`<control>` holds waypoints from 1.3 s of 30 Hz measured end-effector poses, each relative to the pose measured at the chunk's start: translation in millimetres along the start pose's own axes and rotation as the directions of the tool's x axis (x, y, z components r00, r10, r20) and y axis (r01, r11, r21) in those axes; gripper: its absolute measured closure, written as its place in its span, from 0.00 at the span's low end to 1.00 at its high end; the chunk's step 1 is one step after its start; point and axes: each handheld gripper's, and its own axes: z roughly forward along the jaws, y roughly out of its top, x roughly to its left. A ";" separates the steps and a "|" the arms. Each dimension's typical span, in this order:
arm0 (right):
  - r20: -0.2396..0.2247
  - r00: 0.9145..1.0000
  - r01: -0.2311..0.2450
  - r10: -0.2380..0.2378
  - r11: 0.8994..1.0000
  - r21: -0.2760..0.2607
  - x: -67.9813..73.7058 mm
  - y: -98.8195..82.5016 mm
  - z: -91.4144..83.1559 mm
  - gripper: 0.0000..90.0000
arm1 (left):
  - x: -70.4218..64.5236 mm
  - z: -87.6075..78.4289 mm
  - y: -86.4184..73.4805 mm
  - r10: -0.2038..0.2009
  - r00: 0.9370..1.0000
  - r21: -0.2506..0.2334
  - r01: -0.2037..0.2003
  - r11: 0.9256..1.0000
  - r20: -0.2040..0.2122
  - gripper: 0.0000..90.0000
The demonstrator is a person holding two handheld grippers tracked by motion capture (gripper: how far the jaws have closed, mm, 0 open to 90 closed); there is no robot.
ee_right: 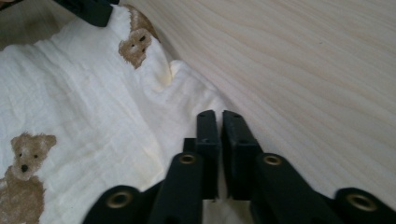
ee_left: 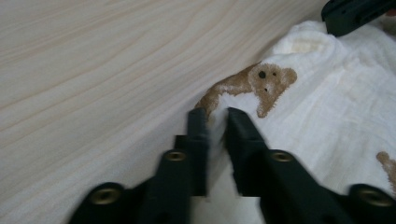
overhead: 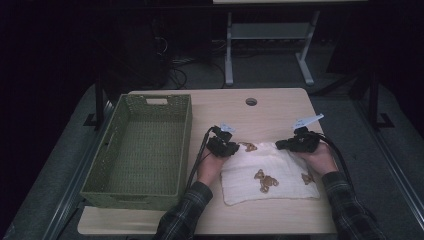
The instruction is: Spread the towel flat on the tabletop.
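A soft white cloth [overhead: 270, 172] of crinkled weave, printed with brown teddy bears, is lying folded on the pale wood-grain worktop [overhead: 280, 107], right of a green woven rectangular basket [overhead: 145, 150]. No writing is showing on it. The left gripper [ee_left: 217, 116] is pinching the cloth's far left edge beside a bear's head. The right gripper [ee_right: 219, 119] is clamping the far right edge.

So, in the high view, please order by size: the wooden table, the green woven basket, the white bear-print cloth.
1. Light wooden table
2. Green woven basket
3. White bear-print cloth
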 end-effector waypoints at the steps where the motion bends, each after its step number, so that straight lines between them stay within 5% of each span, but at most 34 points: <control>1: 0.004 1.000 0.001 -0.001 1.000 -0.002 0.9 0.2 -0.9 0.97 | 0.4 -0.9 0.5 -0.005 1.000 -0.003 0.005 1.000 0.007 0.95; 7: 0.031 0.999 0.032 -0.028 0.994 -0.106 9.5 3.4 -29.5 0.97 | -7.9 -24.9 6.8 0.011 1.000 -0.077 -0.011 0.997 -0.005 0.98; 12: 0.027 0.997 0.075 -0.072 0.988 -0.138 30.6 -4.4 -53.5 0.98 | -24.3 -49.1 3.0 0.051 0.999 -0.110 -0.053 0.993 -0.014 0.98; 19: 0.001 0.995 0.100 -0.101 0.990 -0.098 63.8 -32.4 -64.9 0.98 | -50.1 -64.0 -20.6 0.109 0.994 -0.044 -0.107 0.993 0.033 0.98; 25: -0.043 0.996 0.081 -0.083 0.996 -0.034 84.9 -57.2 -62.1 0.98 | -65.8 -61.8 -53.2 0.100 0.991 0.040 -0.104 0.994 0.094 0.98; 30: -0.051 0.997 0.066 -0.063 0.997 0.050 92.9 -76.9 -53.2 0.98 | -72.1 -49.0 -67.7 0.112 0.986 0.124 -0.127 0.984 0.122 0.95; 34: -0.062 0.996 0.061 -0.058 0.997 0.056 91.7 -80.9 -53.3 0.92 | -71.6 -50.6 -65.2 0.110 0.987 0.123 -0.124 0.985 0.114 0.87; 39: -0.036 0.997 0.068 -0.068 0.997 -0.021 88.2 -68.2 -67.9 0.86 | -65.0 -62.6 -55.3 0.094 0.992 0.061 -0.099 0.993 0.078 0.77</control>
